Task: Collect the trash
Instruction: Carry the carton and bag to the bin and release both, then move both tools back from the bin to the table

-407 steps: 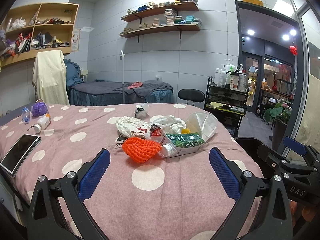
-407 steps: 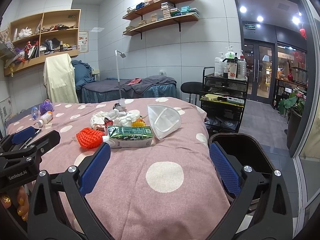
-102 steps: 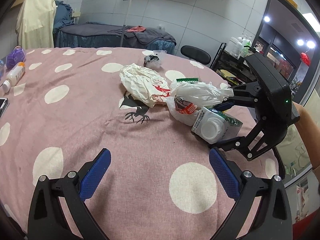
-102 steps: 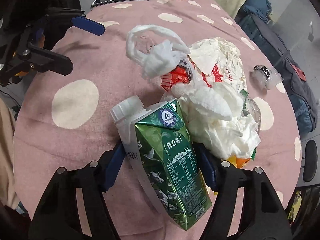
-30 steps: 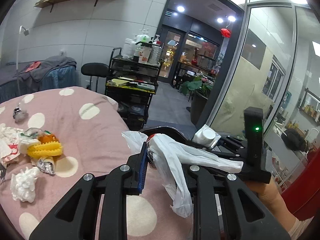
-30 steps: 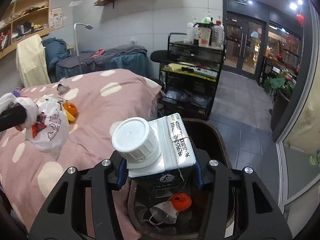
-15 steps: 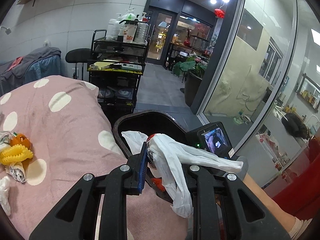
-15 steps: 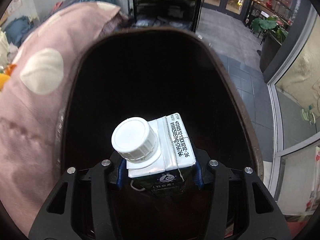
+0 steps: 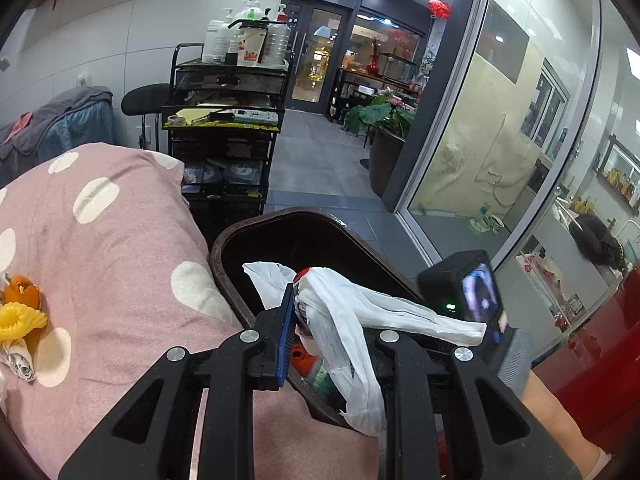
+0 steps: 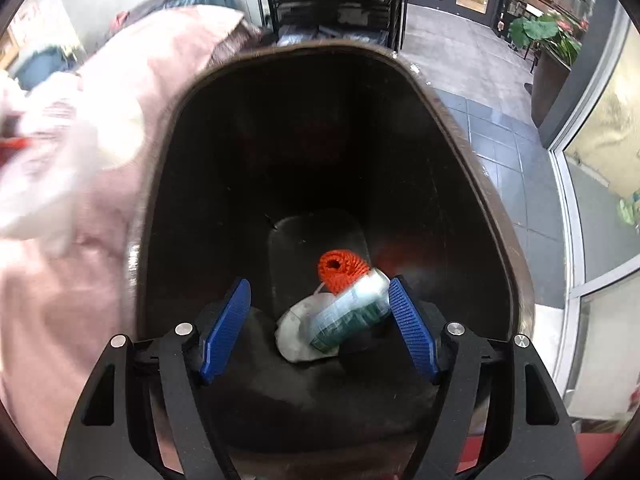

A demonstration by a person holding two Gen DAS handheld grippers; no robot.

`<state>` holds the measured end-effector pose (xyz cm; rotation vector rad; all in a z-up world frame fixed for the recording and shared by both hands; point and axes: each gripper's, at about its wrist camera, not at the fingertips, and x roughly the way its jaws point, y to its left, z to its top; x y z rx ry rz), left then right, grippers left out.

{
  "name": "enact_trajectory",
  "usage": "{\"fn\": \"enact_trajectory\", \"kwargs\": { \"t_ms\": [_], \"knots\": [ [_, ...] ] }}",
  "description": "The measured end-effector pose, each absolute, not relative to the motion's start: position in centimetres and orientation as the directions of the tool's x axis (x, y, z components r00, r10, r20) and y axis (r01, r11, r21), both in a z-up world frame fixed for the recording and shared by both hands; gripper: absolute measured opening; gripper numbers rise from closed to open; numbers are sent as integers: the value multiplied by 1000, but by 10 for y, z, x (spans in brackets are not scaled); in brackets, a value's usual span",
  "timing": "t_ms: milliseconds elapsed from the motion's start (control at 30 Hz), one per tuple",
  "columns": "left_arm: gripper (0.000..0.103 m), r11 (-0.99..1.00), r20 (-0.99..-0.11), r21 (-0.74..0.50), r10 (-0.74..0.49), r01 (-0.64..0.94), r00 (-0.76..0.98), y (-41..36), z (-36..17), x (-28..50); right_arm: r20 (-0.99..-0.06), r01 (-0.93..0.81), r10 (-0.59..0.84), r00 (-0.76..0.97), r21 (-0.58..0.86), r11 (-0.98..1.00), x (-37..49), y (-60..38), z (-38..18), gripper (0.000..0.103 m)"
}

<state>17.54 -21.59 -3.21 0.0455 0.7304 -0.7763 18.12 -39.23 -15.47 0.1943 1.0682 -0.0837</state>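
My left gripper (image 9: 316,316) is shut on a white plastic bag (image 9: 352,328) and holds it over the near rim of the dark brown trash bin (image 9: 280,220). My right gripper (image 10: 318,320) is open and empty above the bin's mouth (image 10: 472,128). Down in the bin lie the green drink carton (image 10: 348,316), an orange net (image 10: 340,268) and a white mask (image 10: 298,332). The right gripper's body (image 9: 468,292) shows in the left wrist view beside the bag.
The pink polka-dot table (image 9: 100,248) lies left of the bin, with orange peel and yellow scraps (image 9: 18,308) on it. A black cart with bottles (image 9: 228,120) stands behind the bin. A glass wall (image 9: 500,140) is on the right.
My right gripper has opened and the carton has dropped into the bin. My left gripper has moved closer over the bin with the bag.
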Motion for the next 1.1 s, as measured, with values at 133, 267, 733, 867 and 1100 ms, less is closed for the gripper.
{"fn": "enact_trajectory", "kwargs": {
  "t_ms": [133,267,733,867,1100],
  "knots": [
    [22,715,-625,-226,-627,662,464,-225,-34,177,-829,183,23,559,150,972,160,-402,-133,72],
    [22,703,-640,-227,-630,675,441,-237,-39,180,-773,235,-40,633,143,961,138,-412,-108,73],
    [23,686,-709,-171,-584,707,396,-276,-64,188,-701,447,-266,662,83,891,110,-467,-75,82],
    [59,696,-711,-170,-576,697,403,-278,-68,188,-706,456,-252,662,113,883,105,-478,-76,82],
    [94,686,-665,-163,-607,710,434,-273,-61,171,-701,462,-239,672,145,875,100,-480,-79,83]
  ]
}}
